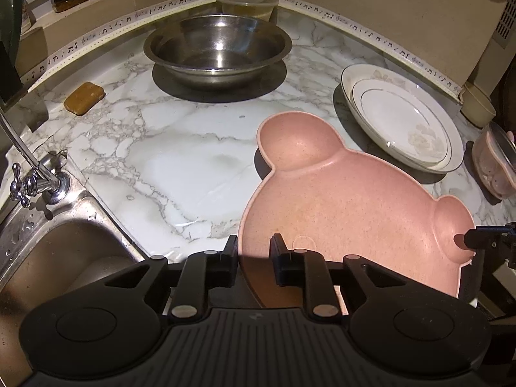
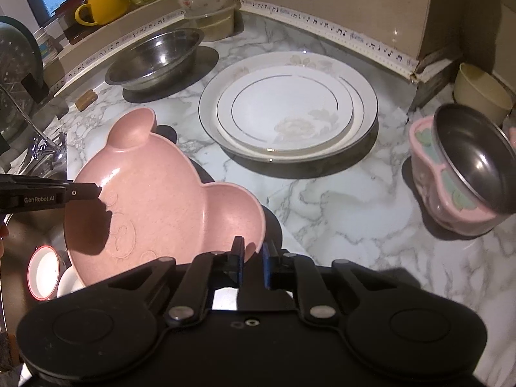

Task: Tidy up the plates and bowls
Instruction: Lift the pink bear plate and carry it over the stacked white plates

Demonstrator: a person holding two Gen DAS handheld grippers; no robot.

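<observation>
My left tool (image 1: 254, 251) gripping the pink bear plate (image 1: 348, 206) at its rim, my right tool (image 2: 253, 259) clamping one ear, both tilting downward, plate hanging over the worktop (image 1: 167, 148) edge beside the sink (image 1: 58, 251), bare marble ahead.

- Speckled salmon-pink bear-shaped plate (image 1: 348, 200), lower right of the left wrist view, faint embossed outlines on its face.
- White plates (image 2: 287, 113), centre of the right wrist view: silver rim lines, pale beige flowers.
- White marble-look countertop (image 1: 167, 148), grey veins.
- Yellow mug (image 2: 103, 4), upper left.
- White edge strip (image 2: 338, 29), printed with black music notes.
- Brown soap bar (image 1: 84, 97), left.
- Black grippers.
</observation>
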